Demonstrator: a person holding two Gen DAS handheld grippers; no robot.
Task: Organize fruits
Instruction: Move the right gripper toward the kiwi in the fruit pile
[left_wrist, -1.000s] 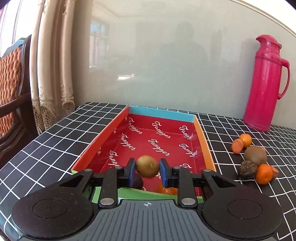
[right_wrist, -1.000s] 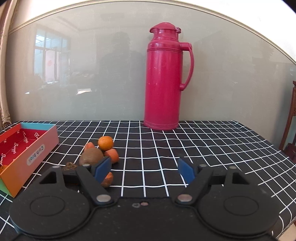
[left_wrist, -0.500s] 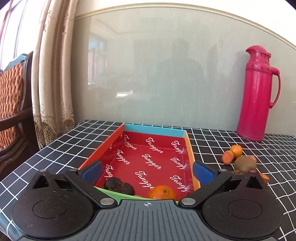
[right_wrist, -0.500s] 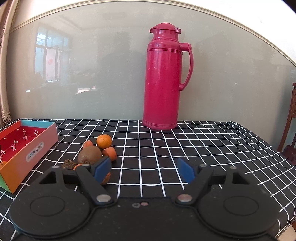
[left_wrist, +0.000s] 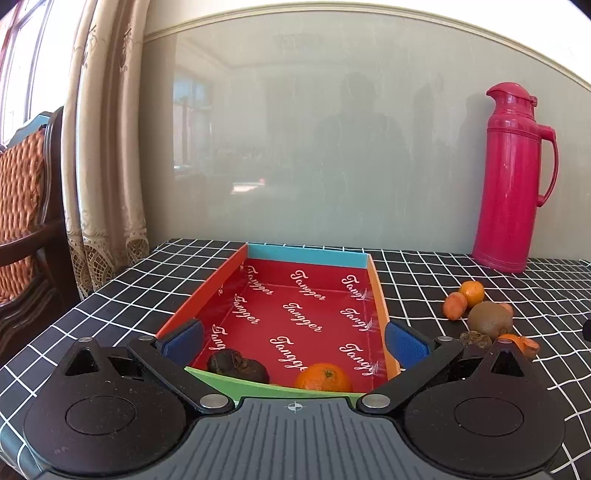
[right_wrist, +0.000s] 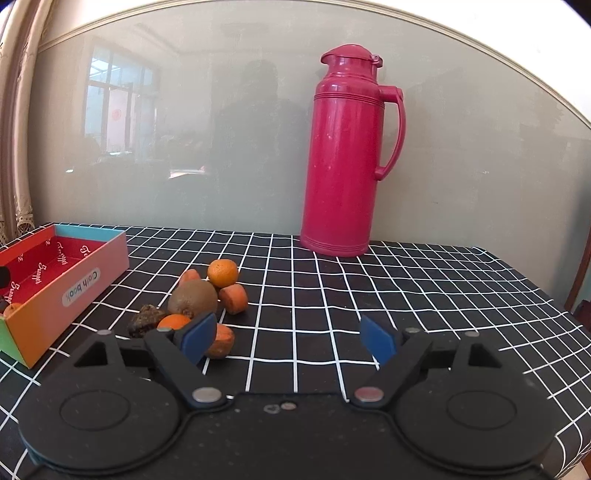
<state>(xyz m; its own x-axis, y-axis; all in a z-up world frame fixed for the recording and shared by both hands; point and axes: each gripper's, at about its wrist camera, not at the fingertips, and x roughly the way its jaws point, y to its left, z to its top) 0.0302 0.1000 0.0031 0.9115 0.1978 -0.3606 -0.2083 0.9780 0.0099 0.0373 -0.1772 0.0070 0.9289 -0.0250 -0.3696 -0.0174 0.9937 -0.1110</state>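
Fruits: some boxed, most loose on the desk, both tongs empty.

Left wrist view: left tongs (left_wrist: 293, 341) spread fully wide over the near end of the box (left_wrist: 376, 291), nothing between the pads. Box holds a tangerine (left_wrist: 323, 377) and a dark wrinkled fruit (left_wrist: 236, 365) at the near wall; rest of the red floor is bare. Loose pile sits on the desk (left_wrist: 424, 280) right of the box, near the pink flask (left_wrist: 511, 177).

Right wrist view: right tongs (right_wrist: 288, 338) wide and opening further, empty, with its left pad just in front of the pile. Kiwi (right_wrist: 192, 298) (light, soft-skinned, probably bruises) is best taken across its short middle, gently. Round tangerine (right_wrist: 222, 273) may roll; the cut orange pieces (right_wrist: 233, 300) look firmer, grip on their flat sides.
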